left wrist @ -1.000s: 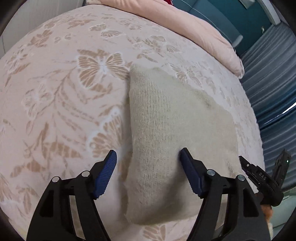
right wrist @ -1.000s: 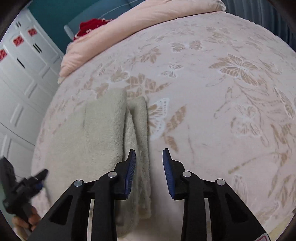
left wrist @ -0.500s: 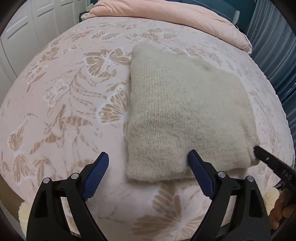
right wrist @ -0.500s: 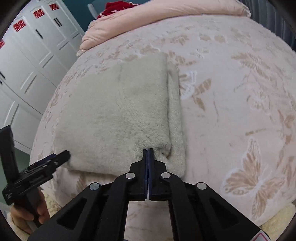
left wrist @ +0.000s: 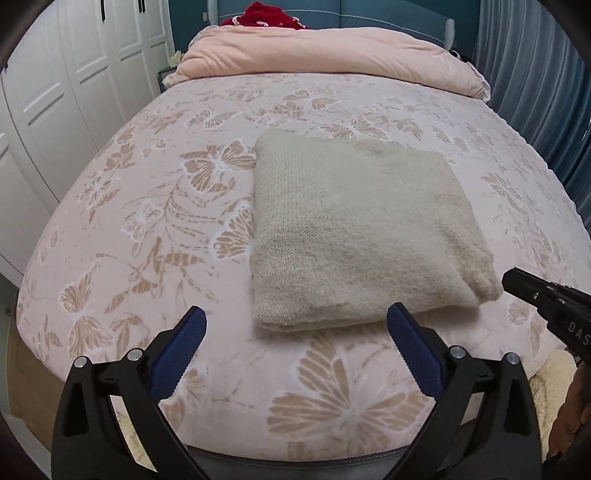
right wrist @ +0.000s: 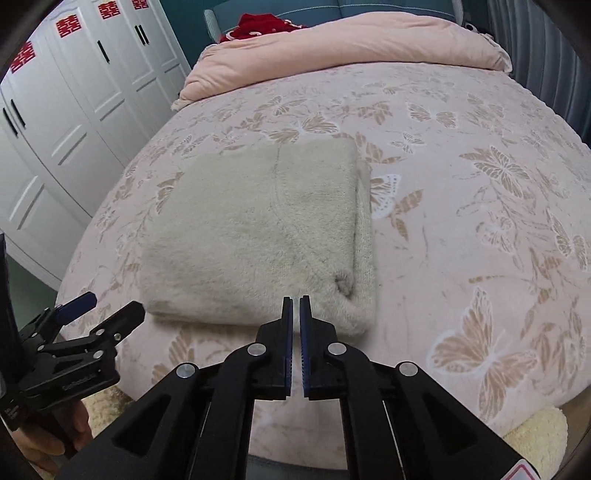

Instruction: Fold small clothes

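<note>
A beige knitted garment [left wrist: 354, 229] lies folded into a thick rectangle on the pink butterfly-print bed cover [left wrist: 147, 229]; it also shows in the right wrist view [right wrist: 266, 229]. My left gripper [left wrist: 295, 328] is open and empty, held back from the garment's near edge. My right gripper [right wrist: 296, 306] has its jaws nearly together with nothing between them, just short of the garment's near right corner. The right gripper's tip shows at the right edge of the left wrist view [left wrist: 546, 299]. The left gripper shows at the lower left of the right wrist view [right wrist: 96, 314].
A pink duvet [left wrist: 332, 55] lies folded across the head of the bed, with red fabric [left wrist: 269, 18] behind it. White wardrobe doors [right wrist: 74, 103] stand on the left. Blue curtains [left wrist: 535, 74] hang on the right. A cream fluffy rug [right wrist: 535, 439] lies below the bed's near edge.
Both grippers have pulled back from the folded garment toward the bed's near edge. The right gripper went from open to nearly shut. The left gripper stayed open.
</note>
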